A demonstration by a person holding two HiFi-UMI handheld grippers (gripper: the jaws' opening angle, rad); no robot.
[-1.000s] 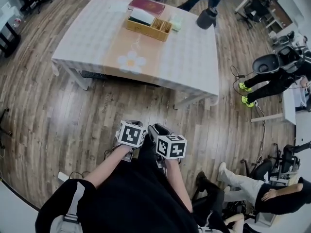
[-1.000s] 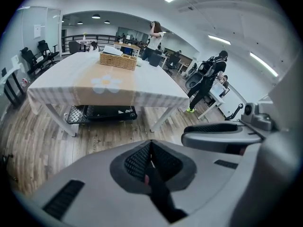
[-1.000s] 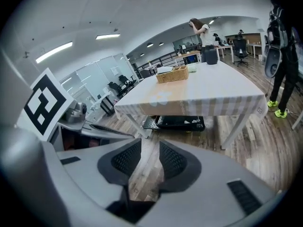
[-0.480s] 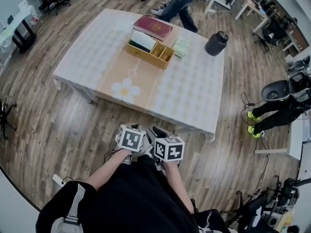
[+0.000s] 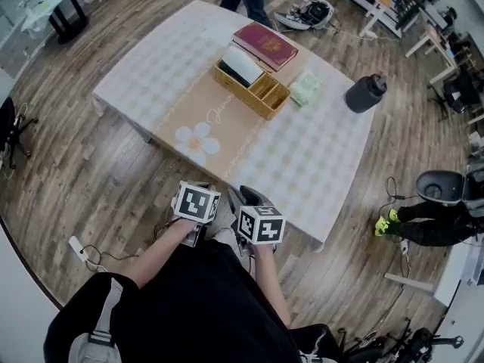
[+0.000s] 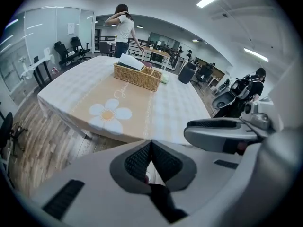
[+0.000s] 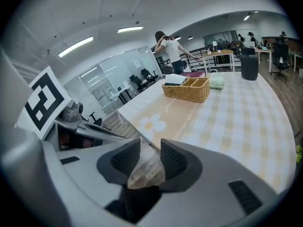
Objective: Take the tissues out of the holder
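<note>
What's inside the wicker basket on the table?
A white tissue pack fills the larger compartment of the basket. The smaller compartments look empty. What lies under the pack is covered.

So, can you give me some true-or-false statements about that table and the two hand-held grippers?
The wicker basket stands on the table. True.
The right gripper holds a tissue. False: its jaws stand apart with nothing between them.
The left gripper has its jaws together. True.
The dark bottle sits inside the basket. False: it stands on the table, apart from the basket.
A red book lies beside the basket. True.
The basket is empty. False: a white pack lies in one compartment.
</note>
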